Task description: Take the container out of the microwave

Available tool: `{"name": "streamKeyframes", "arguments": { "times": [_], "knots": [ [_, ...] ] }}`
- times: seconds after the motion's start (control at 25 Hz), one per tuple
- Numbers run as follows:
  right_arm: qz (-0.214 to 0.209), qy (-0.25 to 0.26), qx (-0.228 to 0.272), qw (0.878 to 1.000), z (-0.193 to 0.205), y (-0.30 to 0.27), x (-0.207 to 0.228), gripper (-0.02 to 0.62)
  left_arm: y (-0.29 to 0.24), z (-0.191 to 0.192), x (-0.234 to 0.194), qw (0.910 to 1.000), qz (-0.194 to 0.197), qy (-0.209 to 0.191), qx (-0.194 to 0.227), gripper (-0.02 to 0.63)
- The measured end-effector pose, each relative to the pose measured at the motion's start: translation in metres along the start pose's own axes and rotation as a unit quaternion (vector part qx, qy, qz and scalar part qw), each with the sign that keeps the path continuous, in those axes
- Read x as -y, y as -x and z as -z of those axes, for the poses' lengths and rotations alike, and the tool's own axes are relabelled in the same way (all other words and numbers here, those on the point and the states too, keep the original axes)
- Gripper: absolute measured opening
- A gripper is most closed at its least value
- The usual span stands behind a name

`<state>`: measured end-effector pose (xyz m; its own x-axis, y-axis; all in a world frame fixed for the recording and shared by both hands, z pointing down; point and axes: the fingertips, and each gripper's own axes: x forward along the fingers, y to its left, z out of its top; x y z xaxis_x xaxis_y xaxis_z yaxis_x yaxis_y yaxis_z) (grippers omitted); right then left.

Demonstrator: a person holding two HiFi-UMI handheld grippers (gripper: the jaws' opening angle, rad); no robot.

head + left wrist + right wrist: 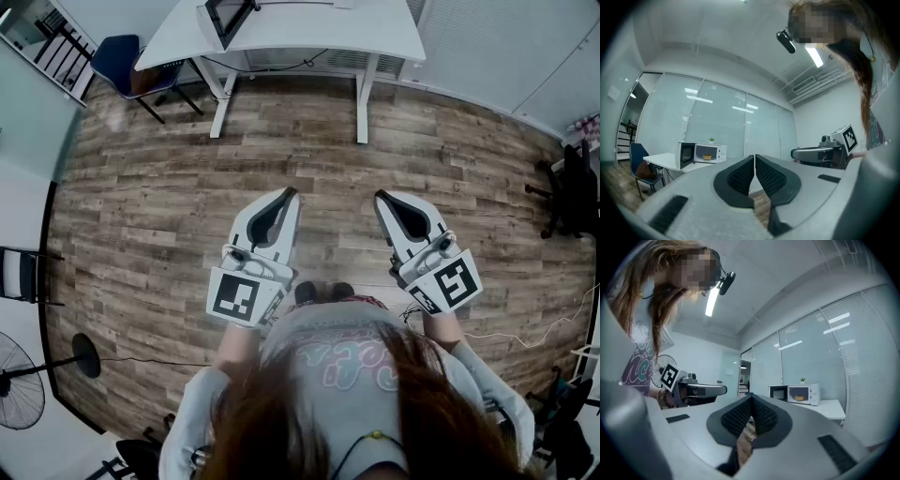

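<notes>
With your left gripper (754, 158) and right gripper (751, 398) both closed on nothing, walk squarely up to the white table (661, 162), where the yellowish container (707, 157) sits inside the open microwave (721, 153), and spread one gripper's jaws before reaching in.

Far ahead of the left gripper (754, 157), the container (709, 157) inside the microwave (701, 153) was a small yellowish speck, its shape too small to tell. The plant (711, 139) on top was no clearer. Ahead and to the right of the right gripper (751, 399), the container looked just as tiny. In the head view the microwave, well beyond both grippers, was cut off by the top edge, its inside hidden. Off to the left gripper's left, a fan (14, 380) was cut by the picture's edge.
</notes>
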<state>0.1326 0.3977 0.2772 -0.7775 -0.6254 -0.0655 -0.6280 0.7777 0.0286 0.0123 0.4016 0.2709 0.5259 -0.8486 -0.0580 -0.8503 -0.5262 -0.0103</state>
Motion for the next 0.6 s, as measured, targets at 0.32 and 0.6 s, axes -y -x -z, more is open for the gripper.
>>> {"name": "streamKeyframes", "arguments": {
  "times": [0.32, 0.6],
  "knots": [
    [-0.004, -0.006, 0.001, 1.000, -0.0004, -0.0043, 0.0020, 0.005, -0.0007, 0.0017, -0.0045, 1.0000, -0.003, 0.001, -0.002, 0.017],
    [-0.004, -0.002, -0.002, 1.000, 0.0018, -0.0051, 0.0020, 0.005, -0.0020, 0.0011, -0.0047, 1.0000, -0.002, 0.001, 0.000, 0.017]
  ]
}}
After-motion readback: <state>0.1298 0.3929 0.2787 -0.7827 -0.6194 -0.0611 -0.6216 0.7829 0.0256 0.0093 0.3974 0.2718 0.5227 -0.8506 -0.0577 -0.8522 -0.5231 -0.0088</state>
